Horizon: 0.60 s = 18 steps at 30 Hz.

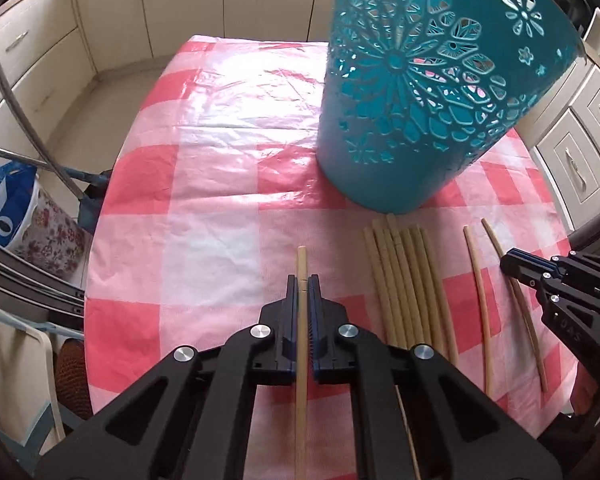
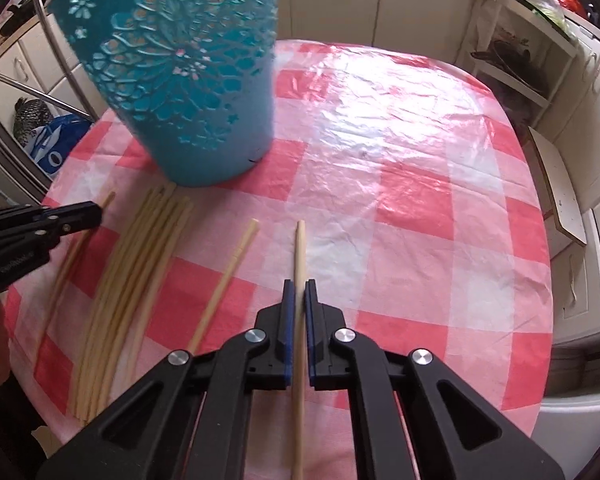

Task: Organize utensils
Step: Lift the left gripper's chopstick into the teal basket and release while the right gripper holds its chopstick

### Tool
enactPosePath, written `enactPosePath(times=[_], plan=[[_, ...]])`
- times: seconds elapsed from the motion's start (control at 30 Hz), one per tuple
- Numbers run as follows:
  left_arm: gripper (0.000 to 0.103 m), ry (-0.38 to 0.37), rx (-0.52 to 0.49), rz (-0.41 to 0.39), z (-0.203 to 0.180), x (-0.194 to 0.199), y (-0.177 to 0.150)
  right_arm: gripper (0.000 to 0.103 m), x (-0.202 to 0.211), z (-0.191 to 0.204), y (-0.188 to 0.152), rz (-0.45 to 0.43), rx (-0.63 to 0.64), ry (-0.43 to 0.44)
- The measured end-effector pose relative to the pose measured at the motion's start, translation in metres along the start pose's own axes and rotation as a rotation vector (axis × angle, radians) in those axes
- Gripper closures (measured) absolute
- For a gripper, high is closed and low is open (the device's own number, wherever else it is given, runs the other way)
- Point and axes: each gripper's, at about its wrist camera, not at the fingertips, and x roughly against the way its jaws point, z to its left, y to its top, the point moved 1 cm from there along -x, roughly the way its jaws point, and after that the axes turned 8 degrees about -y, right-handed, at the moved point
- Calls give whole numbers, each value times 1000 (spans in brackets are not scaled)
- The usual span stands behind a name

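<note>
My left gripper [image 1: 303, 280] clamps one chopstick [image 1: 301, 264]; my right gripper [image 2: 299, 285] clamps another chopstick [image 2: 299, 248]. Loose chopstick bundle [image 1: 404, 280] lies between them on the counter [image 1: 204, 208], tips just beside the teal holder [image 1: 420, 100]. Open checked cloth beyond both grippers; near counter edge close under my hands.

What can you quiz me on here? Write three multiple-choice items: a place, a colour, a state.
1. The chopstick bundle lies: A) flat, just before the teal holder; B) inside it; C) on the floor.
2. The tablecloth is: A) green; B) pink-and-white checked; C) black.
3. The left gripper is: A) open, empty; B) out of view; C) shut on a chopstick.
Key: 1 A, its ends show at the holder's foot. 2 B, checks cover it. 3 C, pads press the stick.
</note>
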Motion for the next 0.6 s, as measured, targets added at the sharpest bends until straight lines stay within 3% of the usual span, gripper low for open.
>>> enactPosePath(times=[0.2,0.3,0.37,0.47,0.6], plan=[[98,34,-30,-3,-9,2,2,97,2,6,-3,-11,39,-34],[99,19,-23,-25,-17,17,-2,97,-3,-3,2,3,10,6],[99,-43,17,-72,-17,42,-3,97,-3,-7,2,14,-15,48],[99,-157,31,-220,-24,107,4,97,-2,-10,2,15,-41,82],[99,-271,9,-474,-39,181,48,97,0,-16,5,13,-111,131]])
